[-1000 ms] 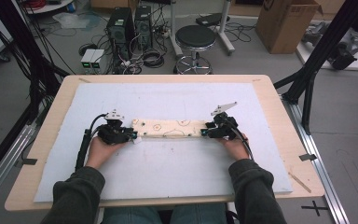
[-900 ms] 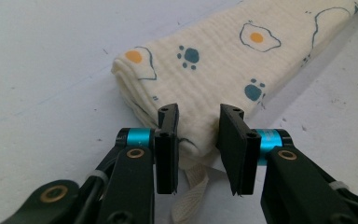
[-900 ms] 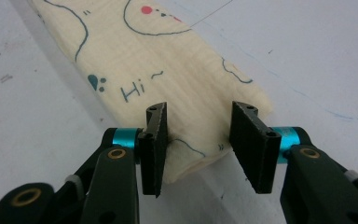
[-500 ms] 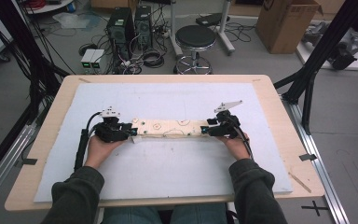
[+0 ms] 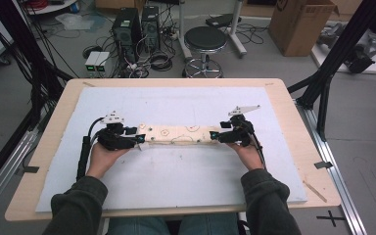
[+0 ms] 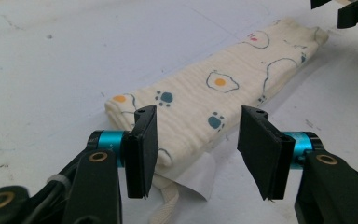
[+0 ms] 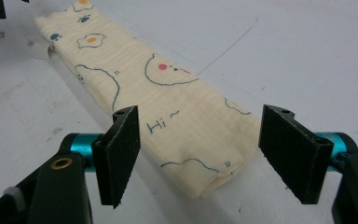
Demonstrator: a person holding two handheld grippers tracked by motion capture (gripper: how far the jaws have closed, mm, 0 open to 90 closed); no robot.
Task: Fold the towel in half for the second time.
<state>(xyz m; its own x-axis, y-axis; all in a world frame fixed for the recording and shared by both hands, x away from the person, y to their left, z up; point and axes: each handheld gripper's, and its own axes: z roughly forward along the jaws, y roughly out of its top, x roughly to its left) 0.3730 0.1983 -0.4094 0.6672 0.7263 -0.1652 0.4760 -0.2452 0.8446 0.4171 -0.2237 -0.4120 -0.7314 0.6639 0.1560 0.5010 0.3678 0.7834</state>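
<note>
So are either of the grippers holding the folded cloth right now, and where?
Neither. The left gripper and right gripper have just been opening; each stands open around one end of the folded cloth, which lies on the table.

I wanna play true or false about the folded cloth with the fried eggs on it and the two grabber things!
1. The cream folded cloth with fried-egg and paw prints lies flat on the white table cover. True.
2. The left gripper squeezes the cloth. False: its jaws have just been opening and stand apart, the cloth end between them.
3. The right gripper is open. True.
4. The cloth says "Bye". False: it says "Hi".
5. A black round stool stands beyond the table. True.
</note>
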